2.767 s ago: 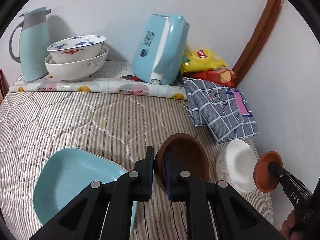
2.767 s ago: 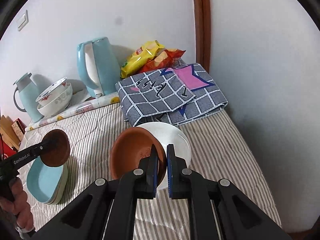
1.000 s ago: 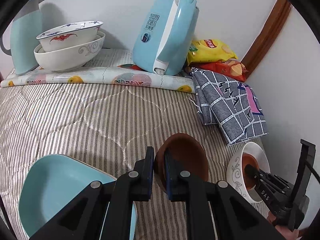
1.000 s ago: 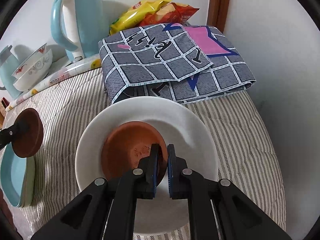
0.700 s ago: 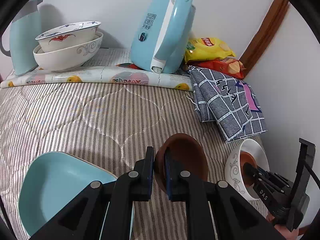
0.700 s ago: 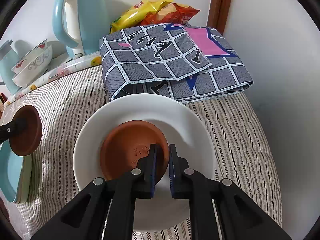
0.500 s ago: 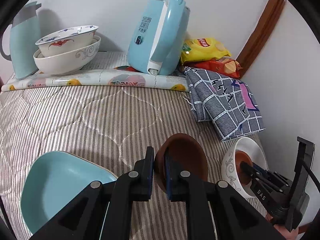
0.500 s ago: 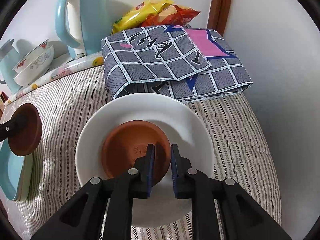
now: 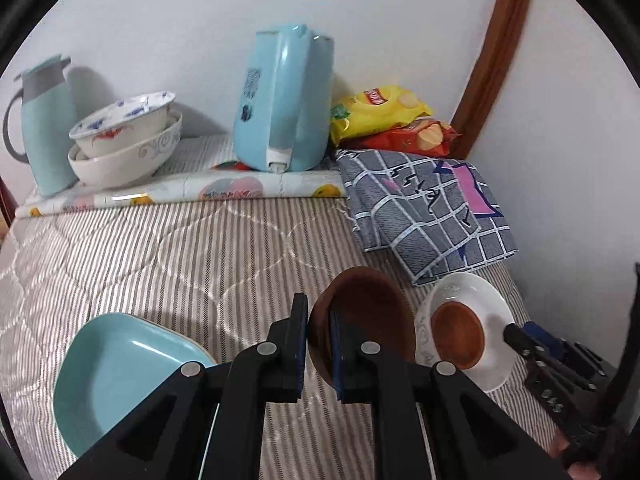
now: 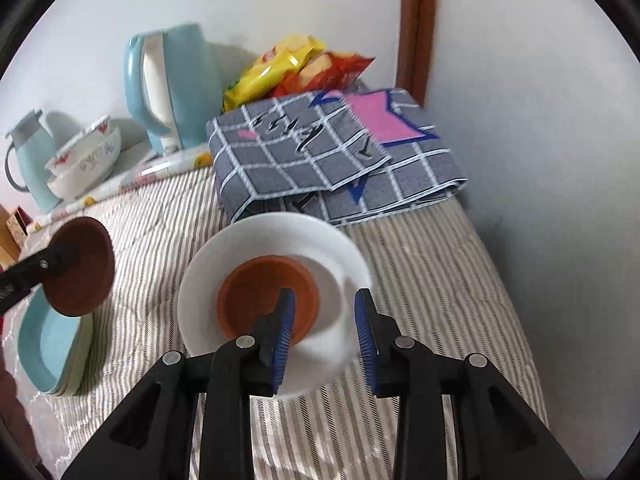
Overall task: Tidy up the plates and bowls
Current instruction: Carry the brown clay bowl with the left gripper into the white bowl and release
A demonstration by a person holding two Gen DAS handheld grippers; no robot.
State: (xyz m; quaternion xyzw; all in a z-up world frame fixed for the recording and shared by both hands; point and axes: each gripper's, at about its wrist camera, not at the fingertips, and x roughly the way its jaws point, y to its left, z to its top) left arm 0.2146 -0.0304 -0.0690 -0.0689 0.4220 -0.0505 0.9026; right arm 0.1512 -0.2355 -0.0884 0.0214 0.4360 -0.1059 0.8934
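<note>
While the right gripper (image 10: 324, 336) is spread open over the terracotta saucer (image 10: 267, 296) in the white bowl (image 10: 276, 240), the dark brown saucer (image 9: 362, 316) is held clamped by the left gripper (image 9: 319, 340), with that bowl at its 3 o'clock.

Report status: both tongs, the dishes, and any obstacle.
Left tongs shut on dark brown dish, held above the bedding. Right tongs open; orange dish sits in white bowl. Folded cloth lies right behind bowl.

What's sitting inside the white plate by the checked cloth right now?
A small terracotta-brown saucer lies in the middle of the round white plate. The open right gripper covers the saucer's near edge, so anything there is hidden.
</note>
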